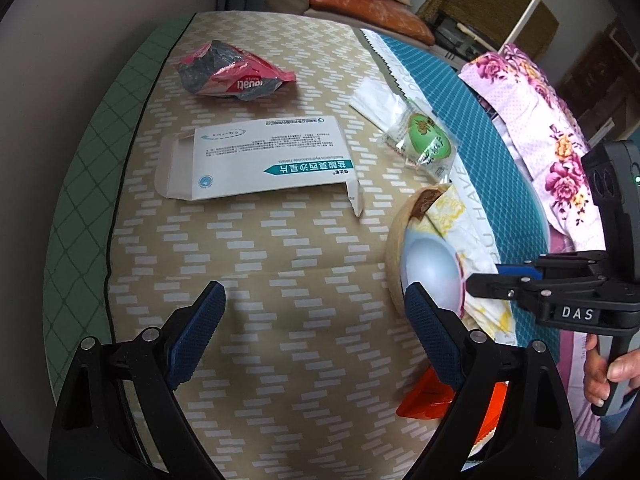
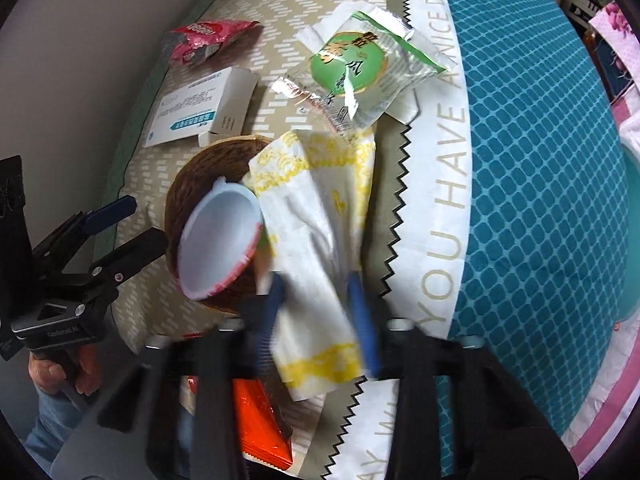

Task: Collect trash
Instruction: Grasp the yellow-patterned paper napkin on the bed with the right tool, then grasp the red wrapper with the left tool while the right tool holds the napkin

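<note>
Covering most of both views, the beige patterned mat (image 1: 280,264) carries the litter, with a teal quilt (image 2: 540,160) along its right edge and a floral pink cloth (image 1: 536,120) beyond that. Largest of the trash is the flattened white medicine box (image 1: 260,160), lying open-flapped near the mat's middle. Behind it, well apart, sits a crumpled red snack bag (image 1: 232,76). A brown coconut-shell bowl (image 2: 192,184) stands at the mat's right side, holding a tilted white plastic cup (image 2: 220,236). A white-and-yellow paper wrapper (image 2: 316,240) drapes from the bowl's rim toward the right wrist camera, and the right tongs (image 2: 320,316) are pinching its lower part between their blue pads (image 2: 362,320), though motion blur softens the contact. Above the wrapper lies a clear packet with a green round label (image 2: 352,64), resting partly on a white paper napkin (image 1: 372,100). An orange foil sachet (image 2: 260,420) lies beside the bowl, nearest the cameras. The left tongs (image 1: 316,312) hang spread wide over bare mat, holding nothing.
</note>
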Tool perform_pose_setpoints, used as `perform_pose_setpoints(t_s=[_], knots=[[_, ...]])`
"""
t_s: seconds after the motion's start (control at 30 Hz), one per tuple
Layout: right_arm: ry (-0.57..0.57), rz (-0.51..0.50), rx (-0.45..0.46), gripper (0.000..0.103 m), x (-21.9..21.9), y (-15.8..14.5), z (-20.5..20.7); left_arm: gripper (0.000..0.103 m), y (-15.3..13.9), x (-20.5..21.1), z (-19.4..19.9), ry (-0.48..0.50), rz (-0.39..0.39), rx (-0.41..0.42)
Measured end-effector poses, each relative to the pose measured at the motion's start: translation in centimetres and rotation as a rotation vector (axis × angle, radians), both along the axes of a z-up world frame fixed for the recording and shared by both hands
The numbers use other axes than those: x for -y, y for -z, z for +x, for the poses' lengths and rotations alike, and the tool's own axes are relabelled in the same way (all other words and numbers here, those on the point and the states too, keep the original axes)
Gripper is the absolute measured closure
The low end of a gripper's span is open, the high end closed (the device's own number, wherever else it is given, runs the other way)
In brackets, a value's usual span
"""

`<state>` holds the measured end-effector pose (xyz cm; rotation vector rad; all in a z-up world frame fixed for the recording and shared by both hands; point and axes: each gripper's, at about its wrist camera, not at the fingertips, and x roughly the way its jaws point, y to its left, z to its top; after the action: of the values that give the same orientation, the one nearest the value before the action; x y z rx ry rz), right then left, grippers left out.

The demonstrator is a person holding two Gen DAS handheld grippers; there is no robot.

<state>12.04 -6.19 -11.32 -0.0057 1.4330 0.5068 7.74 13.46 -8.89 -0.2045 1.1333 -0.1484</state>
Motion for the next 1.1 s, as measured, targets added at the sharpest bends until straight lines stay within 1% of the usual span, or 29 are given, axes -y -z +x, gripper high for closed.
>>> perform_pose_setpoints(t_s=[0.03, 0.1, 0.2, 0.3, 0.33, 0.4, 0.5, 0.53, 0.57, 0.63, 0.7, 0.83, 0.9, 1.0, 1.1], knots=[[0.003, 0.003, 0.005, 0.089, 0.0, -0.1, -0.1, 0.012, 0.0, 0.1, 0.0, 0.000, 0.009, 0.001], [0.018, -0.005, 0.045, 0.093, 0.4, -1.1, -0.2, 0.012, -0.1, 0.3, 0.0, 0.002, 0.016, 0.000], [0.047, 0.009, 0.087, 0.096, 1.6, -2.5, -0.3, 0.012, -0.4, 0.7, 0.0, 0.004, 0.025, 0.004], [0.085, 0.024, 0.114, 0.096, 3.4, -3.6, -0.1, 0.012, -1.2, 1.4, -0.1, 0.016, 0.032, 0.021], [0.098, 0.028, 0.118, 0.097, 3.9, -3.5, -0.1, 0.012, -1.5, 1.6, -0.1, 0.022, 0.035, 0.028], [0.132, 0.041, 0.120, 0.096, 5.4, -3.8, -0.1, 0.012, -2.1, 2.4, -0.1, 0.049, 0.043, 0.049], [0.166, 0.054, 0.113, 0.097, 7.4, -3.9, 0.1, 0.013, -3.1, 4.3, -0.2, 0.107, 0.075, 0.088], [0.174, 0.059, 0.111, 0.096, 8.1, -4.0, -0.1, 0.018, -3.4, 5.1, -0.3, 0.130, 0.090, 0.101], [0.184, 0.065, 0.109, 0.096, 8.5, -4.0, -0.1, 0.020, -3.5, 5.9, -0.2, 0.156, 0.100, 0.103], [0.198, 0.080, 0.107, 0.096, 9.3, -4.1, -0.4, 0.020, -3.7, 7.2, -0.1, 0.193, 0.107, 0.098], [0.203, 0.092, 0.109, 0.096, 10.4, -4.5, -0.9, 0.020, -3.7, 8.0, -0.1, 0.216, 0.110, 0.089], [0.201, 0.108, 0.113, 0.097, 10.8, -4.7, -1.1, 0.020, -3.0, 9.1, -1.0, 0.295, 0.054, 0.017], [0.208, 0.118, 0.115, 0.097, 11.4, -4.8, -1.3, 0.020, -2.5, 9.5, -1.9, 0.320, 0.061, -0.009], [0.218, 0.129, 0.114, 0.097, 12.4, -5.2, -1.9, 0.020, -0.9, 10.1, -3.0, 0.323, 0.087, -0.067], [0.221, 0.143, 0.115, 0.096, 12.8, -5.3, -2.6, 0.012, 0.6, 10.0, -3.7, 0.302, 0.115, -0.104]])
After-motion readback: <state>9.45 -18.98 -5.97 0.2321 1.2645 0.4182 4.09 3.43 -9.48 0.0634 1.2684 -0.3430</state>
